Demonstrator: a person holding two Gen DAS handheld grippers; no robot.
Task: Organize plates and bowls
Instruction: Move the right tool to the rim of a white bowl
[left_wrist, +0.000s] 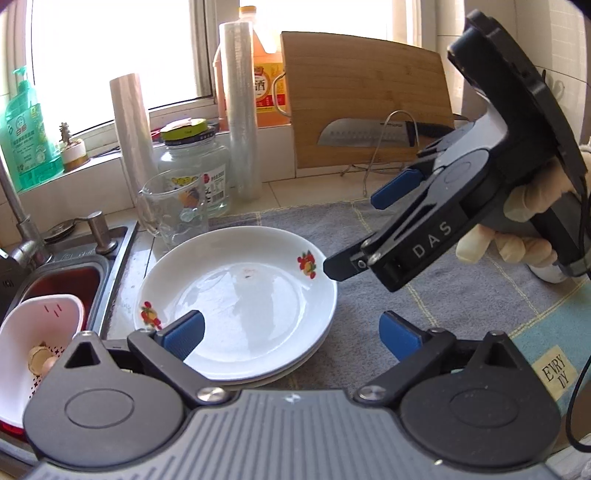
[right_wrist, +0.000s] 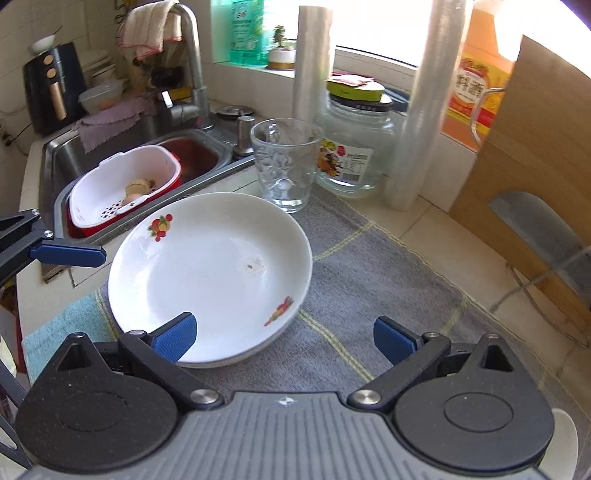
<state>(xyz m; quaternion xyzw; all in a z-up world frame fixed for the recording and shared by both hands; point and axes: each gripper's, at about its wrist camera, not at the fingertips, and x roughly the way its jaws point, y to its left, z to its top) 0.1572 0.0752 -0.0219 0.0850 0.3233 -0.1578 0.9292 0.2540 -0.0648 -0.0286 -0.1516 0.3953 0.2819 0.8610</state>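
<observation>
Plate stack (right_wrist: 210, 273) ahead of spread right gripper (right_wrist: 284, 338) fingers.

My right tool (left_wrist: 364, 229) carries the letters "DAS" on its black body. The towel's (left_wrist: 480, 295) yellow tag reads "EVRY DY". The orange bottle (left_wrist: 267, 85) by the far window shows the character "酒".

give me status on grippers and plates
Left gripper open, empty. Right gripper open, empty. Plates stacked on towel. Glass cup close behind.
</observation>
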